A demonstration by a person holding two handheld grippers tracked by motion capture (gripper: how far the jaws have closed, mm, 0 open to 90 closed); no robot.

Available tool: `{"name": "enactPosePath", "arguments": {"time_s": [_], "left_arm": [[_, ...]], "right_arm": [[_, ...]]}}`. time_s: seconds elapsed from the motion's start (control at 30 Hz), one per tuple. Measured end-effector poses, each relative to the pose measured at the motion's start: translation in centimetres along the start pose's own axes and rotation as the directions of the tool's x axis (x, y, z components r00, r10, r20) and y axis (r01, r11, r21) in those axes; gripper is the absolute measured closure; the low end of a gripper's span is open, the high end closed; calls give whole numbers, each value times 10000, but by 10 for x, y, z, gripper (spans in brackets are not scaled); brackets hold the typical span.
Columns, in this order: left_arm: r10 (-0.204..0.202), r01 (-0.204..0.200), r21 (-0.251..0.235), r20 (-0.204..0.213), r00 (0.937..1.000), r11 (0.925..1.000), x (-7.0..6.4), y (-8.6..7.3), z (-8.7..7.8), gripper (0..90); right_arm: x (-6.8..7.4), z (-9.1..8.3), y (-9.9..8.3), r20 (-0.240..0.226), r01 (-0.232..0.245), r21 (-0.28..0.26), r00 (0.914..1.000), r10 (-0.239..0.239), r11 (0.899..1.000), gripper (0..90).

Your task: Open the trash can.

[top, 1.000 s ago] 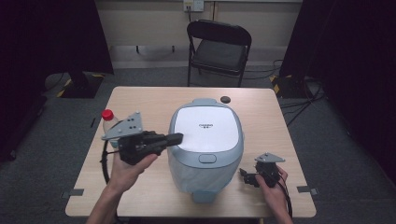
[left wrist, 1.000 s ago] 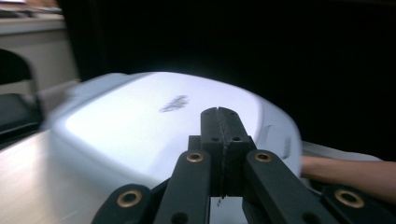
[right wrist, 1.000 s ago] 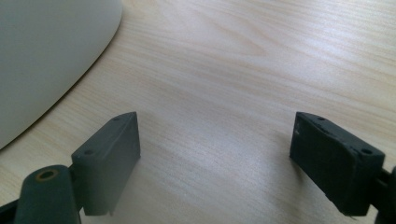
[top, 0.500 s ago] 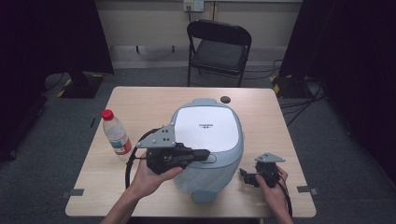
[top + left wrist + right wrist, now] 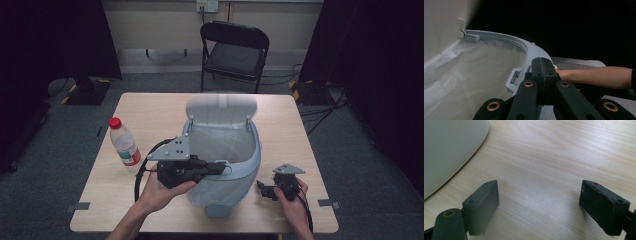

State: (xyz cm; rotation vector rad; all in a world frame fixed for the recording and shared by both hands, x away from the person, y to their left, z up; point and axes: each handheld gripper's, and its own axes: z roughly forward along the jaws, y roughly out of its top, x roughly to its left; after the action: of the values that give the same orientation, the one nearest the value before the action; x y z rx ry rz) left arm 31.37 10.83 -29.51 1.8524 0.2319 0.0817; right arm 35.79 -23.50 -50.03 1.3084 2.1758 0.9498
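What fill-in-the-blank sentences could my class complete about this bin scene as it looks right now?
1. The lid of the bin stands ____.
2. The left gripper has its jaws ____ at the bin's front rim.
3. The right gripper rests on the table with its jaws ____.
4. The bottle has a ____ cap.

Missing words: open; shut; open; red

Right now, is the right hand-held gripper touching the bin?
Apart. The high view shows bare table between the right hand-held gripper and the bin; its own view shows open jaws over bare wood.
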Motion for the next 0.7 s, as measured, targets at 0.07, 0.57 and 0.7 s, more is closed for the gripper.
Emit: {"name": "enactPosePath", "arguments": {"time_s": [0.07,0.57,0.7], "left_arm": [[-181,183,-171,96,9998,9997,3,-1,-1,900],[-1076,932,-1212,-1181,9872,9882,26,-28,-61,739],[-1459,1199,-1414,-1904,9708,9827,34,-40,-81,645]], "right_arm": [[0,0,0,0,-5,-6,10000,5,10000,150],[0,0,0,-4,-3,3,10000,3,10000,150],[0,0,0,-3,2,1,10000,-2,10000,150]]}}
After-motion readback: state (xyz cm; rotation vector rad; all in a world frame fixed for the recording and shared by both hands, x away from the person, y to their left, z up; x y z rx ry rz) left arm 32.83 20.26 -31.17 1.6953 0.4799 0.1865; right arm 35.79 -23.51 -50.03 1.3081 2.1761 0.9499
